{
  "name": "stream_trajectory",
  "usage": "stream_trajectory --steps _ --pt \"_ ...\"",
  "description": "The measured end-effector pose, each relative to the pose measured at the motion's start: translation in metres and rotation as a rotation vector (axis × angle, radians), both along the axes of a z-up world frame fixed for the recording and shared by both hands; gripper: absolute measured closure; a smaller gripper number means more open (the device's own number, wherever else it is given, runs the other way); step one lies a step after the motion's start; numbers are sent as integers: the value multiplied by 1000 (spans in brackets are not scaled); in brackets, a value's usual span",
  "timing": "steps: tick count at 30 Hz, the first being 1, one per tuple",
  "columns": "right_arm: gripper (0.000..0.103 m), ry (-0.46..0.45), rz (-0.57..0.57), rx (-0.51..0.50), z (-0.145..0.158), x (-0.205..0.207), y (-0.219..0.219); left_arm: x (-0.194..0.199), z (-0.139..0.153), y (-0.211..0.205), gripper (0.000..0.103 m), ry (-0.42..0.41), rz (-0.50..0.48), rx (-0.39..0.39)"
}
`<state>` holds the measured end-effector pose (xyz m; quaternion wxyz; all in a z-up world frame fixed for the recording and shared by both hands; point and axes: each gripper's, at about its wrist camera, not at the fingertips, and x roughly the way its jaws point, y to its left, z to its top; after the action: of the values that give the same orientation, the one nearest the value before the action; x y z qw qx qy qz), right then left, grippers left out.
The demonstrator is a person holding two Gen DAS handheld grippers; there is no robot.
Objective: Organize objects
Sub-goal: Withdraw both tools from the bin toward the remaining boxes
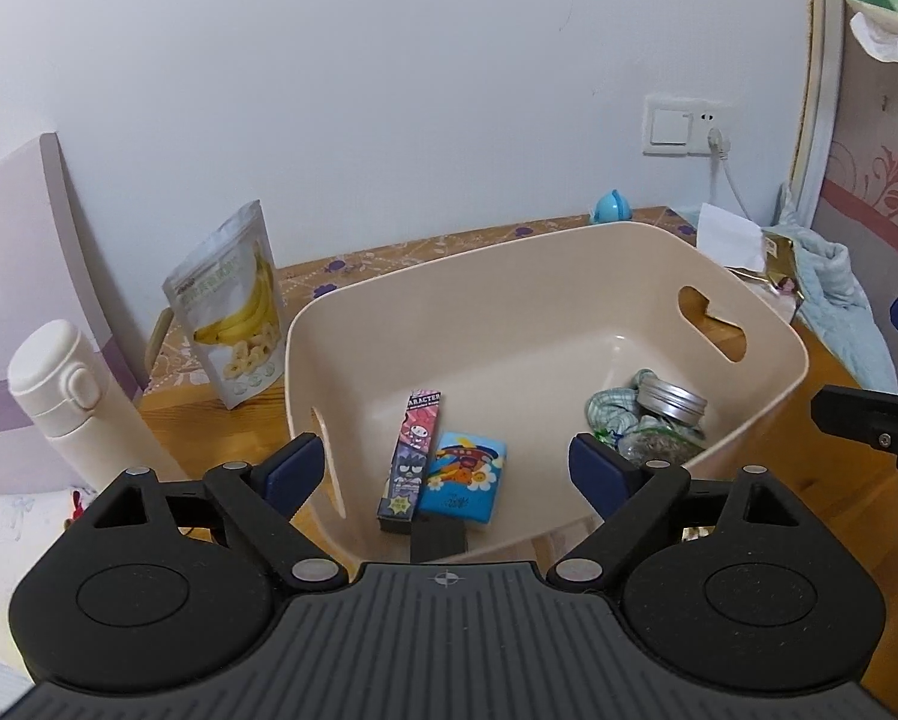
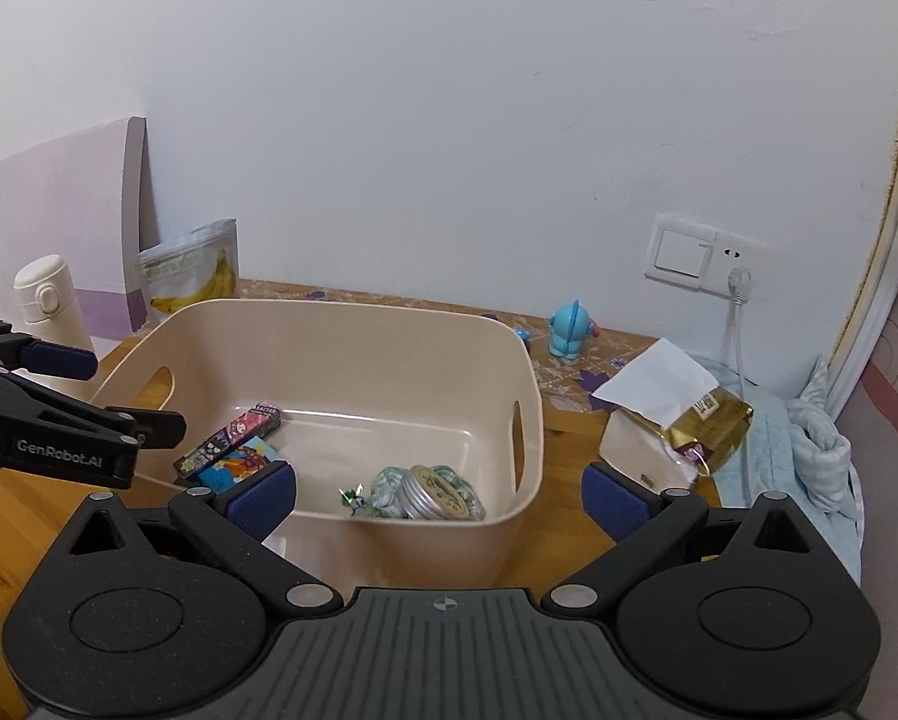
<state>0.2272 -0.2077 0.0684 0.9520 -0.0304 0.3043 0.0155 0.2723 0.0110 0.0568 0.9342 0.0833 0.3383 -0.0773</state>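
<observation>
Flanking the bin [image 1: 544, 276], banana bag [image 1: 233, 306] and bottle [image 1: 71, 396]; both grippers [image 1: 451, 471] [image 2: 440, 495] spread, empty.

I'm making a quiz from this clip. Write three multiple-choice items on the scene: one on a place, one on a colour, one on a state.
1. Where is the banana snack bag?
A. Inside the bin
B. On the table outside the bin, near the wall
C. Held in a tool

2. What colour is the small toy figure by the wall?
A. Blue
B. Red
C. Black

3. How is the left tool?
A. Shut on the bottle
B. Shut on the bin's rim
C. Open, holding nothing

Answers:
1 B, the bag stands beyond the rim of the beige bin, beside the white bottle.
2 A, its body is light blue.
3 C, its blue pads stand wide apart with only the bin's contents visible between them.
</observation>
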Motion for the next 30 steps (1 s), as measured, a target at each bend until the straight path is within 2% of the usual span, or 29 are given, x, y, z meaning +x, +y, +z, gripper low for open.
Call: stream_trajectory --steps 7,14,30 --pt "0 -2 0 -4 -2 -23 -4 -27 1 5 12 -14 -2 -1" --pt "0 11 -1 -11 -12 -43 -6 -49 -10 9 11 0 -6 -5" --pt "0 102 -7 -21 -52 -65 -9 -73 -61 21 11 93 4 8"
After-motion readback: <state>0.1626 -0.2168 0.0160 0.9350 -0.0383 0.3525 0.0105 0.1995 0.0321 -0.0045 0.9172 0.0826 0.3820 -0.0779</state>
